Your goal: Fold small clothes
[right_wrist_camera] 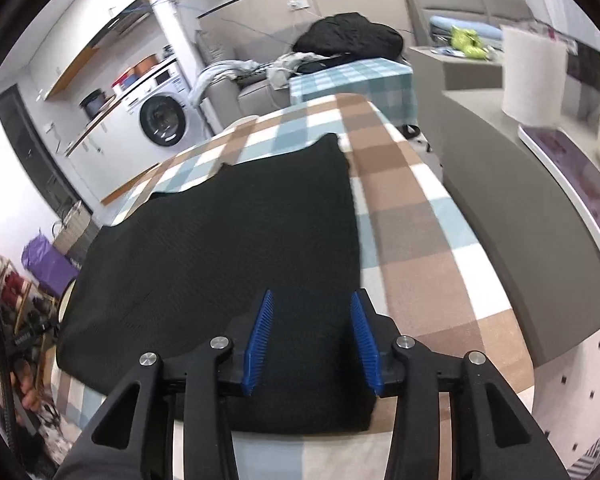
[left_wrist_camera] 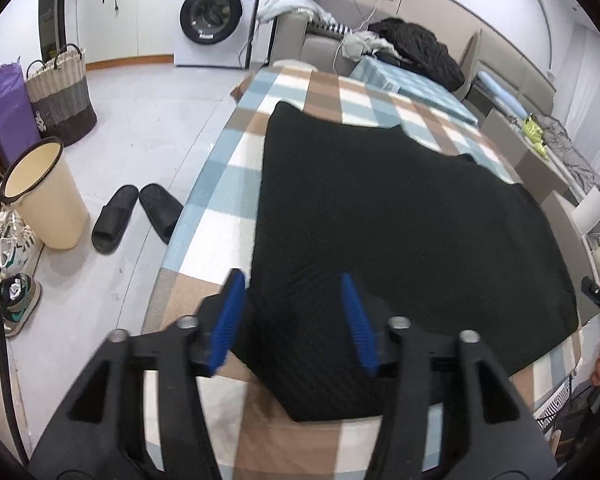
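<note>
Black garment (left_wrist_camera: 400,220) flat mid-blanket (left_wrist_camera: 220,184), near hem at 6 o'clock; left gripper (left_wrist_camera: 294,316) and right gripper (right_wrist_camera: 312,344) both half-open, holding nothing: regrip corners evenly, fold toward 12.

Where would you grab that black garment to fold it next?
Probably its two near corners, one per tongs, coming in from the near edge. The black garment lies flat on the checked cloth, so only its edges offer a pinchable lip; both tongs hang open above them.
</note>
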Action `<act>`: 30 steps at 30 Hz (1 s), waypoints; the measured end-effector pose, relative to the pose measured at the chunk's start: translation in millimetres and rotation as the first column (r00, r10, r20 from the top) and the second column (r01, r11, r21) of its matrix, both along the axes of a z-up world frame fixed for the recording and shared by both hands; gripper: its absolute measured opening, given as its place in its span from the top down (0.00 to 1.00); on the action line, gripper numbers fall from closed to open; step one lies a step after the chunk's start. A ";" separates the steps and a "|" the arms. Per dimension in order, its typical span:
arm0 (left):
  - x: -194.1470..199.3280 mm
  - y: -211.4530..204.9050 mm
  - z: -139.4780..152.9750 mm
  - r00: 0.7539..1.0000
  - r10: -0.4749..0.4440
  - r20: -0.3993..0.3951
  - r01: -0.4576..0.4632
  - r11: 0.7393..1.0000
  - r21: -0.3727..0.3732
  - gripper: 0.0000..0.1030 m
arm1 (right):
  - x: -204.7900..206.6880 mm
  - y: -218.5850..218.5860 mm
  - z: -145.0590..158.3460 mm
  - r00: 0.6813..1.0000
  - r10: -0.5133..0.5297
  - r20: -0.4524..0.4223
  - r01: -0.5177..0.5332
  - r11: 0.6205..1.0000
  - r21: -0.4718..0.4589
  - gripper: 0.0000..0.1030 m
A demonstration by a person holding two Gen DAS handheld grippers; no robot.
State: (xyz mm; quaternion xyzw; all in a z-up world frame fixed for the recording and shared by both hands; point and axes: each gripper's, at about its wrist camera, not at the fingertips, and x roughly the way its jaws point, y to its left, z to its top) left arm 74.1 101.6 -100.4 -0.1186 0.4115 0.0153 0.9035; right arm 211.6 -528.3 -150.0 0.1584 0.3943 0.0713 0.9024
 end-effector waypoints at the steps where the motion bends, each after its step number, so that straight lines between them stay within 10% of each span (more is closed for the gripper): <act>1: -3.4 -4.0 2.0 1.000 -0.012 0.008 0.012 1.000 -0.011 0.50 | -0.4 4.5 0.9 1.000 0.013 0.002 -0.013 1.000 -0.005 0.56; 11: -8.5 -71.1 -12.8 0.968 -0.248 -0.035 0.247 0.969 -0.026 0.46 | 0.6 71.0 -18.2 0.973 0.221 -0.066 -0.224 0.973 -0.046 0.42; 20: -3.2 -113.8 -32.3 0.946 -0.307 -0.102 0.322 0.924 0.205 0.40 | -3.1 96.9 -37.8 0.951 0.285 -0.124 -0.303 0.937 -0.172 0.40; 30: 22.9 -112.0 -34.6 0.942 -0.321 -0.099 0.333 0.931 0.147 0.40 | 10.7 101.9 -42.5 0.954 0.275 -0.117 -0.295 0.929 -0.221 0.40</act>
